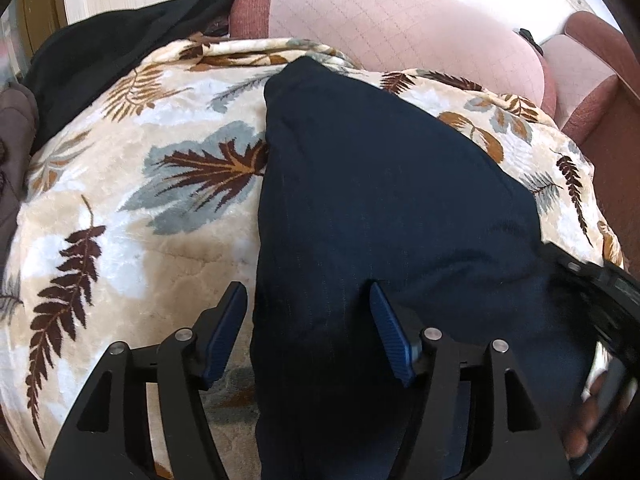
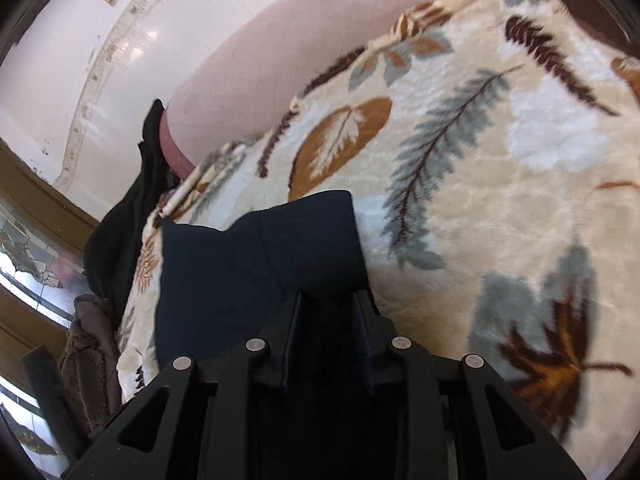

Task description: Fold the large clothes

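The navy garment point(image 1: 384, 184) lies folded lengthwise on the leaf-print blanket point(image 1: 120, 208), reaching toward its far edge by the pink sofa cushion point(image 1: 400, 20). If the right tongs point(image 2: 328, 300), pinched shut on its near end, slip, the fold could spill. Left tongs point(image 1: 308, 300) hover spread wide, empty, straddling the garment's left edge.

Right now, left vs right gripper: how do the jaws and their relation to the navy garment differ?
The left gripper has its jaws spread wide; the right gripper has its jaws nearly together. The left gripper straddles the navy garment at its edge without pinching it; the right gripper looks closed on a fold of it, though dark cloth hides the contact. Both point across the same leaf-print blanket.
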Tool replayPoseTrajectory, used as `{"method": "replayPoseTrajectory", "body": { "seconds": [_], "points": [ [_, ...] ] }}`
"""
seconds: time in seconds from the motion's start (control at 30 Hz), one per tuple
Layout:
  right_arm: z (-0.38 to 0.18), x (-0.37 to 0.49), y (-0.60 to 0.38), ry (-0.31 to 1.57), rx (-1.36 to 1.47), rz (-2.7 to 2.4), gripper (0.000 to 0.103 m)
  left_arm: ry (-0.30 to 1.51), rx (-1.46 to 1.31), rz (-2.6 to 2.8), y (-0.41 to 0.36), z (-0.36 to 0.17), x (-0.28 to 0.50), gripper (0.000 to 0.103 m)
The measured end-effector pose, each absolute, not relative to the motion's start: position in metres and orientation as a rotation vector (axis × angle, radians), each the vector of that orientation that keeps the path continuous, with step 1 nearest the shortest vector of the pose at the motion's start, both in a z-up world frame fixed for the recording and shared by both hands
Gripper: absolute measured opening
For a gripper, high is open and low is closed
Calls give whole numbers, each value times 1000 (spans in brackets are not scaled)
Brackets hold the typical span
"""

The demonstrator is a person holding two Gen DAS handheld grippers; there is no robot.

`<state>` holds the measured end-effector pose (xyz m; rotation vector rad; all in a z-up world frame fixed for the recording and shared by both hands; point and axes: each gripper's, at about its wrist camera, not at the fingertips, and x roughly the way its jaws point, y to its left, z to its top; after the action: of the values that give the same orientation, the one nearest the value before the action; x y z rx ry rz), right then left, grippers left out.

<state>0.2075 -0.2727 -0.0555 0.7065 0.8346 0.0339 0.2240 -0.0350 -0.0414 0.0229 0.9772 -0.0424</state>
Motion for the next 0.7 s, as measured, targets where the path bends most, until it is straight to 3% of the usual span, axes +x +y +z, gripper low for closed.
{"method": "replayPoseTrajectory", "body": {
  "seconds": [0.07, 0.2, 0.27, 0.47, 0.7],
  "points": [
    [-42, 191, -270, 823, 676, 44, 37, 971, 27, -37, -34, -40, 219, 63],
    [-21, 152, -263, 808, 654, 68, 39, 954, 64, -28, -35, -37, 203, 63],
    [-18, 128, -260, 815, 640, 54, 49, 954, 73, -28, -36, -36, 195, 63],
    [-75, 105, -253, 965, 601, 20, 49, 1011, 30, -64, -31, -24, 165, 63],
    [-40, 85, -276, 720, 668, 10, 52, 1045, -29, -100, -20, -36, 118, 64]
  ]
}}
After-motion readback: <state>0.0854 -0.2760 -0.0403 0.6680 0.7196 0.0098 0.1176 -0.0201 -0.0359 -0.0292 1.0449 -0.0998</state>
